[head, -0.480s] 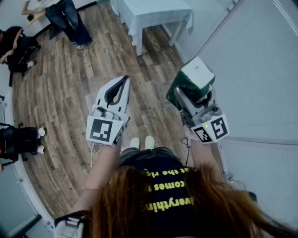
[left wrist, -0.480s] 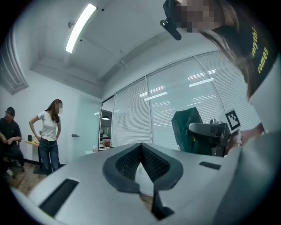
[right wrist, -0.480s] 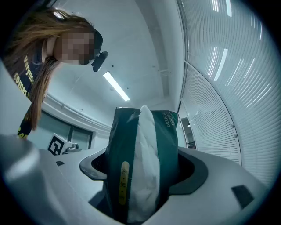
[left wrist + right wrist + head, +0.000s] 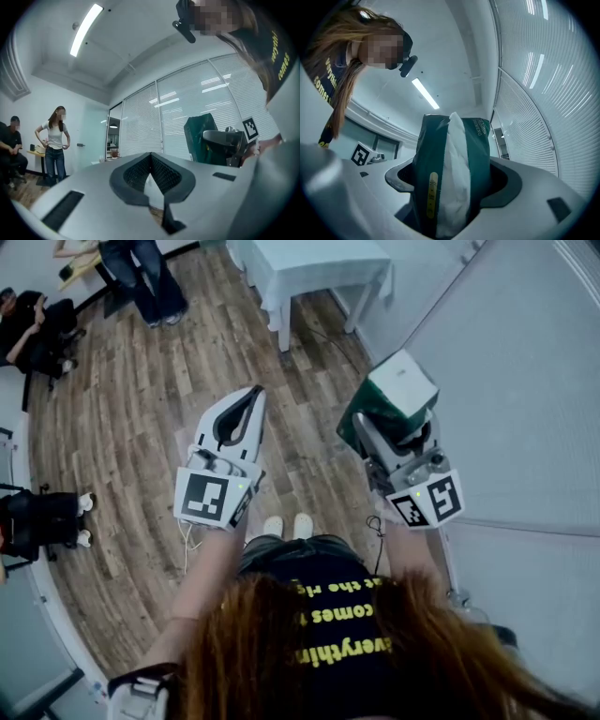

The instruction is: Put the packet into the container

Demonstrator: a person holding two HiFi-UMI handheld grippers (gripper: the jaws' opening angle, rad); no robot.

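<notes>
A dark green and white packet (image 4: 389, 395) stands clamped between the jaws of my right gripper (image 4: 389, 427), held in the air at the head view's right. In the right gripper view the packet (image 4: 452, 173) fills the space between the jaws, its white middle panel facing the camera. My left gripper (image 4: 236, 423) hovers beside it at the left, its jaws shut with nothing between them; in the left gripper view the left gripper (image 4: 151, 171) shows dark pads meeting at the tips. The packet (image 4: 204, 140) also shows at that view's right. No container is in view.
A wooden floor (image 4: 131, 418) lies below. A white-clothed table (image 4: 314, 273) stands at the back. A white blind-covered wall (image 4: 516, 381) runs along the right. People stand and sit at the far left (image 4: 141, 277); one standing person (image 4: 54, 140) shows in the left gripper view.
Both grippers have drifted slightly up the picture; the right one still holds the packet. Nothing was let go or taken.
</notes>
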